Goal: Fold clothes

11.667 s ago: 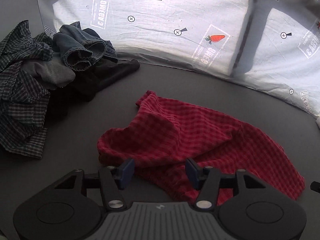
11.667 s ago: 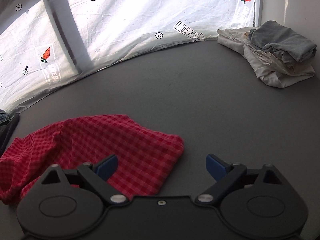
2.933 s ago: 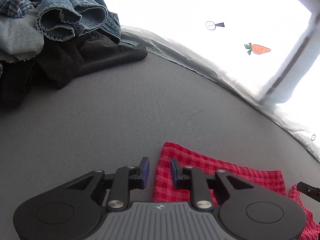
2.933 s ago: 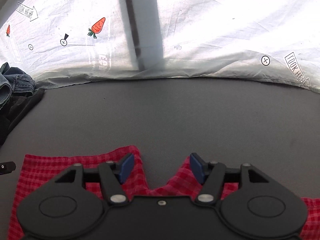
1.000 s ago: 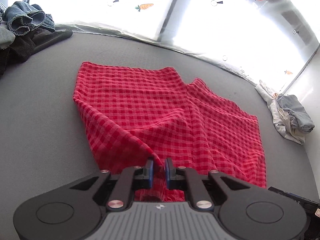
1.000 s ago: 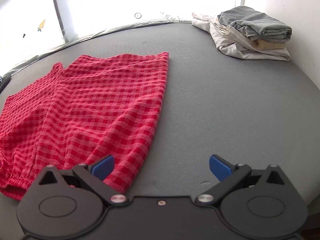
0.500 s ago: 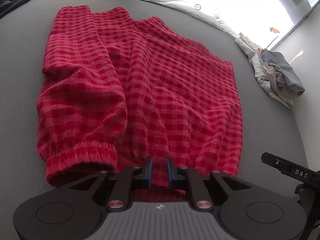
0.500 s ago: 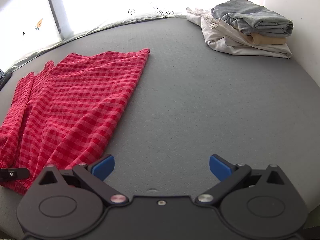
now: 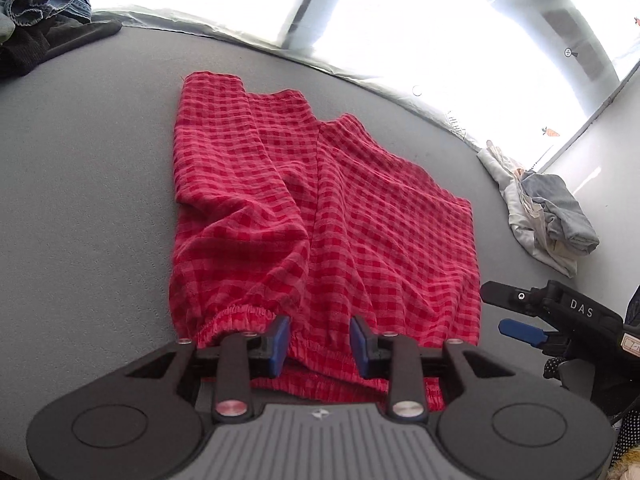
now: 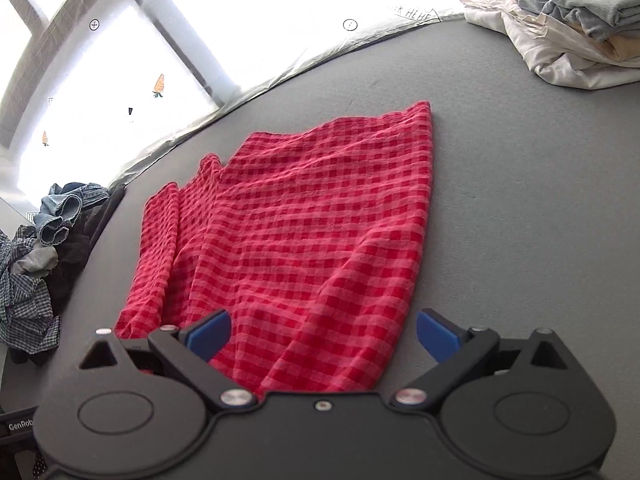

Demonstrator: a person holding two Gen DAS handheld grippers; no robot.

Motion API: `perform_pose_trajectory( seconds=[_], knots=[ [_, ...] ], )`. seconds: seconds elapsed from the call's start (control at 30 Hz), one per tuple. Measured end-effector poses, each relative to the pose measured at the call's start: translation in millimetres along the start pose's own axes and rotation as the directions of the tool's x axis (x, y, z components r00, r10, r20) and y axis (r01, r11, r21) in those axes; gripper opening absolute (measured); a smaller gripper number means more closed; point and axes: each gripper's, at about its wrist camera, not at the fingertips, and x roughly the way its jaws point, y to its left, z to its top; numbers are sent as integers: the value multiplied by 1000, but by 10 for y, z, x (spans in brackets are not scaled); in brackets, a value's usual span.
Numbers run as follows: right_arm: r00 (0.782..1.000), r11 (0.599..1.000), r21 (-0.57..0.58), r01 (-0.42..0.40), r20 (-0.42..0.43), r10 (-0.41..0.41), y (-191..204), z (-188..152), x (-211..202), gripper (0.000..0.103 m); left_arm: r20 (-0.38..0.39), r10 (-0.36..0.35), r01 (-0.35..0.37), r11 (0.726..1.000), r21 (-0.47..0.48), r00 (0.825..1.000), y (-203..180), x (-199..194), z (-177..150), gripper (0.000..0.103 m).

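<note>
The red checked shorts [image 9: 320, 216] lie spread on the grey table [image 9: 80, 200], elastic waistband nearest the person and the two legs running away toward the bright window. The left gripper [image 9: 320, 340] sits right at that waistband, its blue-padded fingers [image 9: 278, 340] parted a moderate way with the gathered band lying between and just under them; nothing is pinched. One leg has a soft bulge of cloth directly ahead of the left finger, while the other leg lies flatter ahead of the right finger. The right gripper [image 10: 324, 332] hangs over the near right corner of the shorts [image 10: 304, 240], fingers spread wide: its left pad [image 10: 210, 332] is above the checked cloth, its right pad over bare table just past the cloth's edge. Far beyond its left finger sits a jumble of denim and plaid clothes [image 10: 44, 248]; far beyond its right finger, a neat stack of grey and cream folded garments [image 10: 576, 16].
</note>
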Motion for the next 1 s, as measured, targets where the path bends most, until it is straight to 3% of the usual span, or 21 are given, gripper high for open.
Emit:
perform_pose_trajectory(
  seconds=[0.23,0.3,0.47,0.77,0.9,1.0],
  knots=[
    [986,987,43,-153,-59,156,442,-48,319,88,41,8,-9,1000,18,999,294,-271,89,40],
    [980,982,51,-181,-79,185,570,-79,399,83,45,-18,17,1000,21,999,376,-332,127,42],
    [965,970,72,-231,-113,238,810,-174,526,64,64,-58,55,998,44,996,509,-449,242,44],
    [934,940,121,-318,-130,332,1139,-307,660,44,-25,-8,7,998,-58,1000,1032,-320,338,44],
    [920,929,127,-347,-144,363,1295,-377,743,43,-40,2,-5,996,-86,999,1248,-314,386,44],
    [923,936,126,-330,-164,348,1394,-411,831,43,-52,18,-22,996,-86,998,1358,-322,422,44]
  ],
)
